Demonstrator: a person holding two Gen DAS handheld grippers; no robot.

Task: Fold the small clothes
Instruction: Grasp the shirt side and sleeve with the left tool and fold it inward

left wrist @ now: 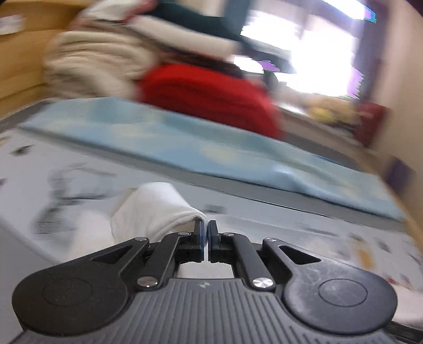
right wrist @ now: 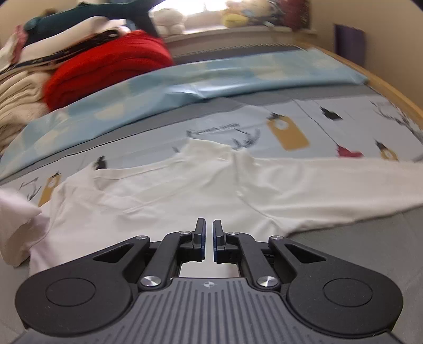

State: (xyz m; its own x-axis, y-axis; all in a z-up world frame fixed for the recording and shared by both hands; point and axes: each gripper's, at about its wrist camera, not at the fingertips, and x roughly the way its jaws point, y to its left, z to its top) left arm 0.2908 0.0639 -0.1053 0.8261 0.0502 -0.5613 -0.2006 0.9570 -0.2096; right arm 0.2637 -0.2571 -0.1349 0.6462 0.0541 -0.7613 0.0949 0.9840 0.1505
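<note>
A white long-sleeved top point(right wrist: 164, 190) lies spread on the printed bedsheet point(right wrist: 330, 121), collar away from me, one sleeve stretched to the right. My right gripper point(right wrist: 208, 232) hovers over its lower hem with its jaws nearly closed and a narrow gap between them; nothing is held. My left gripper point(left wrist: 205, 232) is shut on a fold of the white top point(left wrist: 156, 209), which drapes to the left of the fingers. The left wrist view is motion-blurred.
A light blue folded sheet point(right wrist: 185, 76) lies across the bed behind the top. A pile of clothes with a red garment point(right wrist: 105, 68) and cream knits point(right wrist: 18, 98) stands at the back left. The wooden bed edge point(right wrist: 391, 87) runs along the right. Plush toys point(right wrist: 238, 16) sit on the windowsill.
</note>
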